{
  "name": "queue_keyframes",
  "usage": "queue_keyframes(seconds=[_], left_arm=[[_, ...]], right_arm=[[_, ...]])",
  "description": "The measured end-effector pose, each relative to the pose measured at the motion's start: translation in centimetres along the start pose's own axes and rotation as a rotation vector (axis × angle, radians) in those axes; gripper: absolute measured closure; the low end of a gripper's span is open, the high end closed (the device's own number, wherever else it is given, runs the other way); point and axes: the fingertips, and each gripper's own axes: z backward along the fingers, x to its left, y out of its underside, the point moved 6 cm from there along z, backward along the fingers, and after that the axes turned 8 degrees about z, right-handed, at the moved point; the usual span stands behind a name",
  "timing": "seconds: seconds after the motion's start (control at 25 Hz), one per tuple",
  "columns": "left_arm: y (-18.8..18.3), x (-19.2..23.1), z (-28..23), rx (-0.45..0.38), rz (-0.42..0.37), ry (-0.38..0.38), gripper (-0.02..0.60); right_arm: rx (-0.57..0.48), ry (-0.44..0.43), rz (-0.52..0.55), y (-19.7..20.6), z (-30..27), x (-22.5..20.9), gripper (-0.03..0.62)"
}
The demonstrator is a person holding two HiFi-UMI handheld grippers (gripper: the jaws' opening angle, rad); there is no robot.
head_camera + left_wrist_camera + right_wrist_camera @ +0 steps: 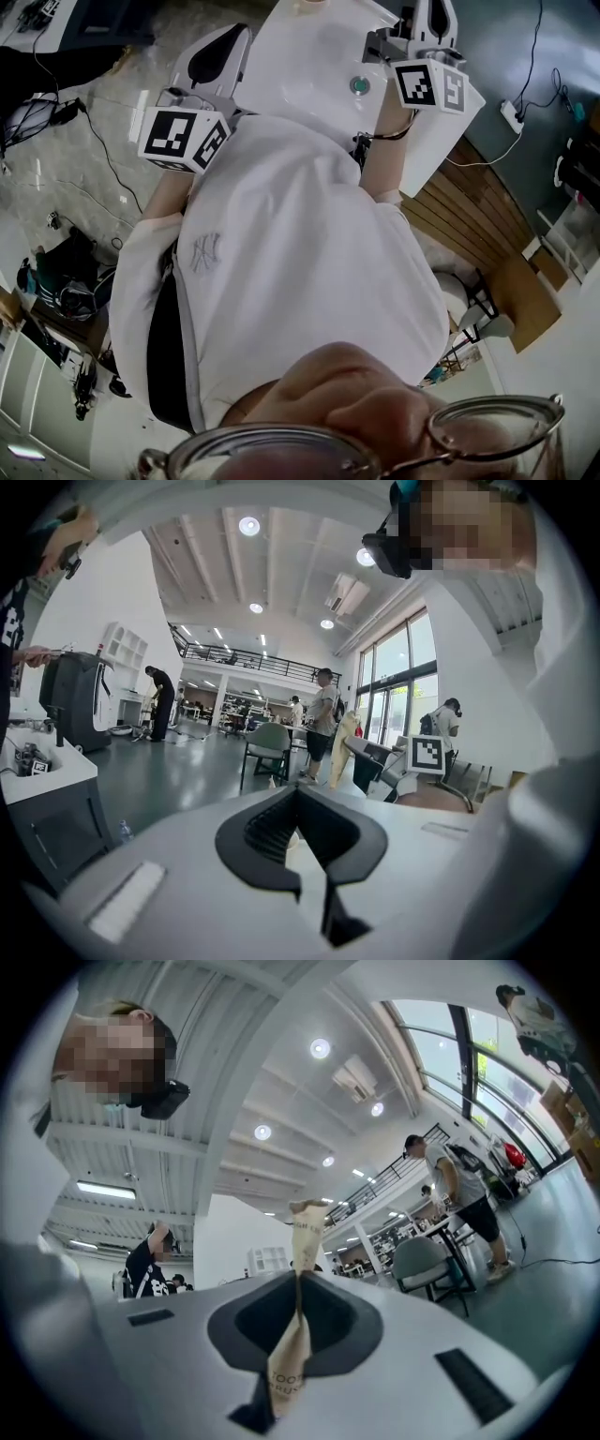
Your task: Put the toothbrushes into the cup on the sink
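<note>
One toothbrush (305,1232), sealed in a pale paper wrapper printed with its name, stands upright between the jaws of the right gripper (298,1279). The jaws are clamped on it, with the wrapper's top sticking out above their tips and its lower end running down into the dark pocket behind them. That gripper points up toward the hall's ceiling lights (320,1048).

The left gripper (298,794) has its jaws drawn together, tips meeting. A pale sliver low in the pocket is probably the gripper's own body, though the view is too dim there to be sure. It faces level across a large hall.

From the head view, both grippers are held out in front of the person's white shirt (300,262). The left one's marker cube (183,139) is at that view's left and the right one's cube (429,84) at its upper right. Between them sits a glossy white surface with a round green button (359,86).

Farther out, a green chair (269,742) stands on the shiny floor, with a standing person (323,714) just beside it and tall windows (394,686) behind.
</note>
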Motion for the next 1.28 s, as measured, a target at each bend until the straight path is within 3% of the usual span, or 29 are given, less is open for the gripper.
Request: queue_keyframes(seconds=[0.48, 1.28], left_arm=[[0.5, 2.4, 1.2, 0.023, 0.018, -0.091, 0.572], [0.5, 3.8, 0.4, 0.065, 0.025, -0.141, 0.572]], right_arm=[[0.107, -0.082, -0.001, 4.9, -3.4, 1.2, 0.572], [0.276, -0.048, 0.031, 13.1, -4.5, 1.7, 0.572]])
